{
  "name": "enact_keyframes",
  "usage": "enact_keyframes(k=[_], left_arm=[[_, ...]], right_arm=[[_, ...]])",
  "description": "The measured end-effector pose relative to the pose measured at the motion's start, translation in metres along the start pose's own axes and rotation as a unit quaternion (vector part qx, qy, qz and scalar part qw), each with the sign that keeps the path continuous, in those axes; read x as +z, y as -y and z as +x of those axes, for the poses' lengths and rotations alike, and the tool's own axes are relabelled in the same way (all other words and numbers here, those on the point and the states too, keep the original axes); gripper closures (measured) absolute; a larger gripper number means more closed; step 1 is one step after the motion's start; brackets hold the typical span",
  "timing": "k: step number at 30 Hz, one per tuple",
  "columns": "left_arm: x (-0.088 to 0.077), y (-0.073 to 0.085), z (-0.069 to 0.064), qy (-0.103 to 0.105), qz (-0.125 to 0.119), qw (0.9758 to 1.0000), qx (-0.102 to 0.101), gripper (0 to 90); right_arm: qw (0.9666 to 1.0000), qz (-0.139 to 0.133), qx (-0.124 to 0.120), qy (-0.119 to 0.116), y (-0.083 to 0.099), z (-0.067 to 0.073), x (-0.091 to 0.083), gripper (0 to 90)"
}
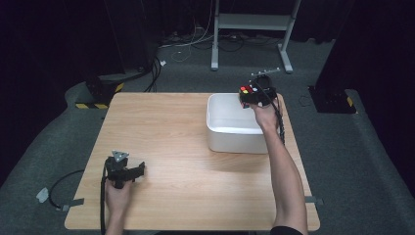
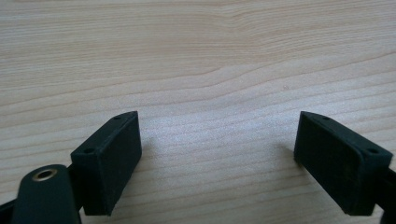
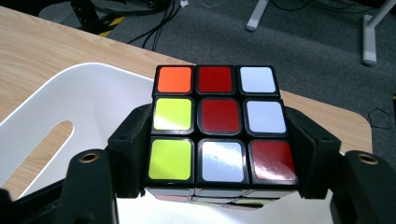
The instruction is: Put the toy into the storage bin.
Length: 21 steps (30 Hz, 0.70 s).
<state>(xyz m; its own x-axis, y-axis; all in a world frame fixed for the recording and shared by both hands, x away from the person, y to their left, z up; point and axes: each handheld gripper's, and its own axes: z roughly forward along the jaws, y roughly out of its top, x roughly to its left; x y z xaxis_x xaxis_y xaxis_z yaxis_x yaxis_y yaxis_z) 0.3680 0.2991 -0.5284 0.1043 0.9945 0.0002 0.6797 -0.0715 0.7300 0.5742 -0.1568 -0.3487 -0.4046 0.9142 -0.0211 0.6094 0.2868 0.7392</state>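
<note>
A scrambled puzzle cube (image 3: 218, 126) with red, white, yellow and orange stickers sits clamped between the two black jaws of my right gripper (image 3: 217, 156). In the high view that right gripper (image 1: 250, 94) holds the cube (image 1: 248, 91) over the far right corner of a white plastic bin (image 1: 230, 131). The bin's white rim (image 3: 70, 74) with a handle slot lies below and left of the cube. My left gripper (image 1: 131, 171) rests low near the table's front left, and in its own view the left gripper (image 2: 217, 154) stands open over bare wood with nothing between its jaws.
The light wooden table (image 1: 161, 127) is bare between the two hands. Beyond its far edge are grey carpet, cables (image 1: 195, 41) and a white metal stand (image 1: 252, 22). A black-and-yellow striped base (image 1: 95, 93) sits off the far left corner.
</note>
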Motion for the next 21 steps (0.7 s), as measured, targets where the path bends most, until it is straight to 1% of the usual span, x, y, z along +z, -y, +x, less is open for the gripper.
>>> enact_keyframes(k=[3, 10, 15, 21], left_arm=[[0.000, 0.000, 0.000, 0.000, -0.001, 1.0000, 0.000, 15.1], [0.000, 0.000, 0.000, 0.000, 0.000, 1.0000, 0.000, 15.1], [0.000, 0.000, 0.000, 0.000, 0.000, 1.0000, 0.000, 15.1], [0.000, 0.000, 0.000, 0.000, 0.000, 1.0000, 0.000, 15.1]], right_arm=[[1.0000, 0.004, -0.001, 0.002, 0.000, 0.000, 0.003, 33.6], [0.9999, 0.008, 0.006, 0.002, 0.000, 0.001, 0.008, 33.6], [0.9998, 0.019, 0.004, 0.002, 0.002, 0.004, 0.016, 33.6], [0.9997, 0.023, 0.000, 0.002, 0.003, 0.007, 0.018, 33.6]])
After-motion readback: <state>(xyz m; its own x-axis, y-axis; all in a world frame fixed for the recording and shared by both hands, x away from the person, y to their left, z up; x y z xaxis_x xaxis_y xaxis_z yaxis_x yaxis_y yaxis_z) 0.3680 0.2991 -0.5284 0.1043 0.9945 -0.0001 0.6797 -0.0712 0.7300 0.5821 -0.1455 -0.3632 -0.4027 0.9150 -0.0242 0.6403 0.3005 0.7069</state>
